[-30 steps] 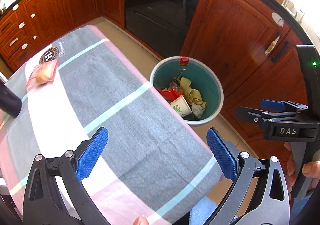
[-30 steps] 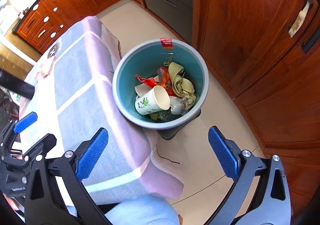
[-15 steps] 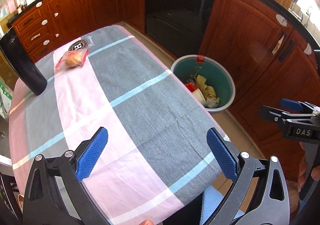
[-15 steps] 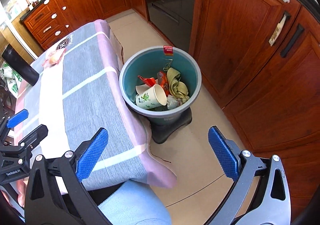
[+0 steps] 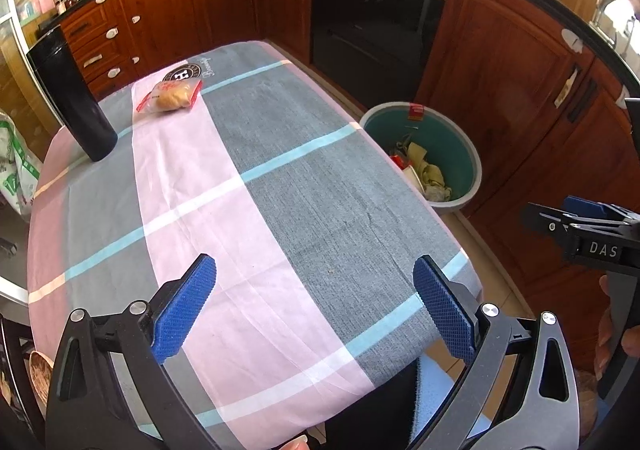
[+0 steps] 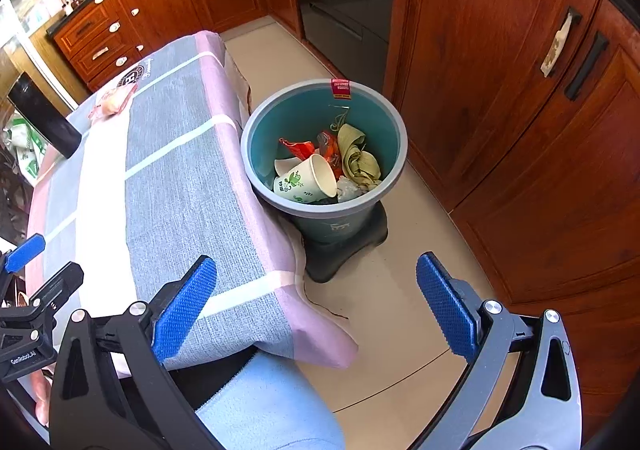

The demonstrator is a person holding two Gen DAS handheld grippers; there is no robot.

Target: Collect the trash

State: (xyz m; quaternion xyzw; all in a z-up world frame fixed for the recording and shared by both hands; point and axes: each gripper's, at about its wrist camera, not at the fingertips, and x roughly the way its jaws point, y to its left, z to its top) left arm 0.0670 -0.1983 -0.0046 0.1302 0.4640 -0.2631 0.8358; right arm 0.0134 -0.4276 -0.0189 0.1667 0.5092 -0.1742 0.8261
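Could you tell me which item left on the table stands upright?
The tall black cylinder near the far left corner stands upright; the wrapped bun lies flat.

Tablecloth [image 5: 304, 186]: grey and pink blocks, white and light-blue stripes, round black-white logo. Bin [image 6: 260, 154]: grey outside, teal inside. Paper cup [image 6: 304, 182] white with green print. Flask [image 5: 72, 94] black. Cabinets [image 6: 500, 62] reddish-brown wood. Gripper pads [image 5: 184, 308] blue, frames black.

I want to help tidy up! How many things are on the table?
2. A wrapped bun lies at the far end of the table, and a tall black bottle stands near the far left corner. Nothing else shows.
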